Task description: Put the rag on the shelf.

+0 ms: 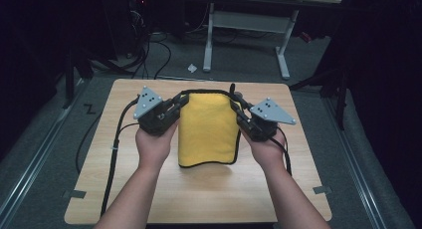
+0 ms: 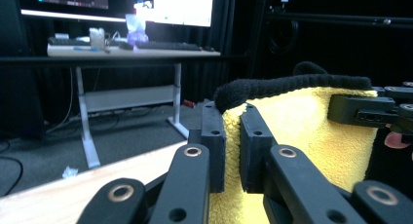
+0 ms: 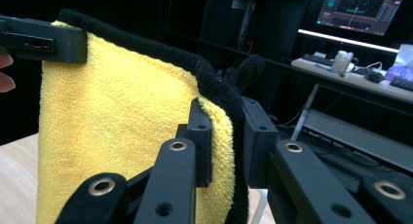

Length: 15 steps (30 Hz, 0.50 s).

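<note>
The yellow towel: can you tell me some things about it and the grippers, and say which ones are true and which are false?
1. The left gripper pinches a top corner of the yellow towel. True.
2. The right gripper is open and holds nothing. False: it is shut on the towel's other top corner.
3. The towel has a black edge. True.
4. The towel lies flat on the wooden table. False: it hangs between the grippers.

A: The towel (image 1: 209,129) is bright yellow, edged all round in black trim; plain, no pattern.
B: Agreed; the table (image 1: 199,189) shows pale wood grain; both grippers' jaws are black, their top plates grey.
</note>
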Tool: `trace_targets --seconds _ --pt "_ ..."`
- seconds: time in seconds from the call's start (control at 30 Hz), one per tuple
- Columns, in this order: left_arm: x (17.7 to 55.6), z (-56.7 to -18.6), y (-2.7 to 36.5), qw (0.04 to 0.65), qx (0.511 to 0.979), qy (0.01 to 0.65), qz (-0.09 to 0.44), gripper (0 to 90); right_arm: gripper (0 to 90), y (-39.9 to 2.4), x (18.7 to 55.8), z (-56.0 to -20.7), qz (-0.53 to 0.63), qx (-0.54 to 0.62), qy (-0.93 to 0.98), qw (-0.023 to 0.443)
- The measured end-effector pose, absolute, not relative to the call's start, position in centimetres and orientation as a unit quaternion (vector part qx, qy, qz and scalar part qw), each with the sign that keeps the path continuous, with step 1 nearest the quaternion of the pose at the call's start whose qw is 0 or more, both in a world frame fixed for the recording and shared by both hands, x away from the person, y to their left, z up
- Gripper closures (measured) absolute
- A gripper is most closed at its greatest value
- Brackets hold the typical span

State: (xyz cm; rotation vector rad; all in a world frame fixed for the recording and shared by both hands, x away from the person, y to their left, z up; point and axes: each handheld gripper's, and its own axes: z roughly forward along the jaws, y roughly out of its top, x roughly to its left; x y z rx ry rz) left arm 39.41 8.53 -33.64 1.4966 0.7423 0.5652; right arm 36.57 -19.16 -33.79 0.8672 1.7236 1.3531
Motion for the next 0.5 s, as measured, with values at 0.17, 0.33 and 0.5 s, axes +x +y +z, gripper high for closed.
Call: trace_targets --seconds 0.17,0.33,0.5 --pt "40.8 -33.3 8.1 0.643 0.65 0.329 0.238 82.9 78.0 -19.6 37.7 -33.0 0.534 0.35 0.665 0.386" --pt "42.6 -33.1 7.3 0.638 0.655 0.329 0.237 82.8 78.0 -20.1 39.0 -32.6 0.529 0.356 0.664 0.391" --pt "43.6 -32.8 6.6 0.632 0.659 0.326 0.245 82.7 77.9 -20.6 40.1 -32.4 0.53 0.362 0.659 0.393"
